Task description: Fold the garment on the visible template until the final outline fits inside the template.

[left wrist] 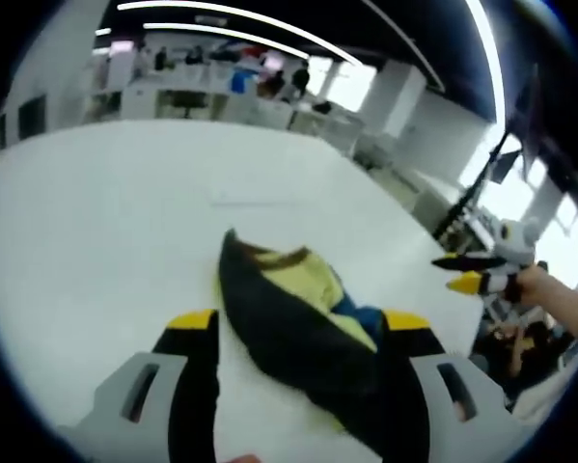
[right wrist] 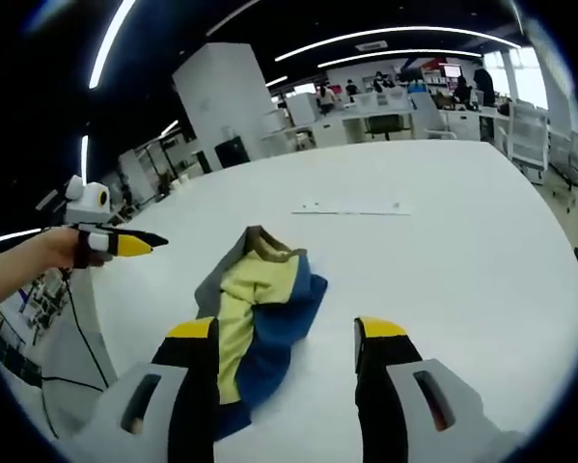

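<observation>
Yellow-tipped jaws of the left hand-held gripper [left wrist: 298, 333] stand wide apart, with the garment [left wrist: 303, 323] bunched between them and reaching past their tips; no grip on the cloth is evident. On the white table [left wrist: 124, 212], the largest surface, the garment lies as a crumpled heap of dark, yellow and blue fabric.

In the right gripper view, the garment [right wrist: 260, 313] lies against the left jaw of the right hand-held gripper [right wrist: 287, 333], whose jaws are also wide and empty. A faint template outline [right wrist: 351, 207] lies farther off on the table, well apart from the garment.

Judged from its folds, the fabric is light, soft and limp. Take hold at an outer edge or corner, not the bunched centre.
</observation>
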### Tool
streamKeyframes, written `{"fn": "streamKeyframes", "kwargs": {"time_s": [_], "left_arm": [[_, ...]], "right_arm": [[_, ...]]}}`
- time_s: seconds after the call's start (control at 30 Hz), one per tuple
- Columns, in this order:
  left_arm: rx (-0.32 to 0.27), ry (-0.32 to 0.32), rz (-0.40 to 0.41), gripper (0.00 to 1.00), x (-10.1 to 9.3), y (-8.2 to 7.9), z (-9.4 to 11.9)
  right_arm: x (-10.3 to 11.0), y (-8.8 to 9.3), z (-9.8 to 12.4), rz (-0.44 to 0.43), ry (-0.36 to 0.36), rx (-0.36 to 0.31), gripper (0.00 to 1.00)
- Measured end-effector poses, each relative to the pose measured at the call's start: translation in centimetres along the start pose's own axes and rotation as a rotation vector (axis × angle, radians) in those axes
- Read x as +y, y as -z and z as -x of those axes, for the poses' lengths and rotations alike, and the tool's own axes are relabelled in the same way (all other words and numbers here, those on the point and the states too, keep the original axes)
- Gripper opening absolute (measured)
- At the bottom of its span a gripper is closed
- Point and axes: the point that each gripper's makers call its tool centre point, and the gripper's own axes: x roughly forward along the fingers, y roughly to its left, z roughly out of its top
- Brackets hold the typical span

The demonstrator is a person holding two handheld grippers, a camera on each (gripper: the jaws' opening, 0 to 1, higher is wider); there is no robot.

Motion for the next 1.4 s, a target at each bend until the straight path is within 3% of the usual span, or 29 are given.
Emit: {"fn": "streamKeyframes", "kwargs": {"time_s": [0.5, 1.13, 1.4], "left_arm": [[0.014, -0.009, 0.001, 0.61, 1.4, -1.0, -1.4], [0.045, 0.001, 0.008, 0.61, 2.4, -1.5, -4.3], [0.067, 0.002, 0.008, 0.6, 3.1, -1.4, -5.7]], "right_arm": [[-1.2, -2.2, -2.8, -0.009, -0.007, -0.02, 0.56], [-2.8, -2.3, -5.0, -0.036, 0.002, -0.021, 0.55], [-2.1, -2.3, -5.8, -0.04, -0.004, -0.022, 0.55]]}}
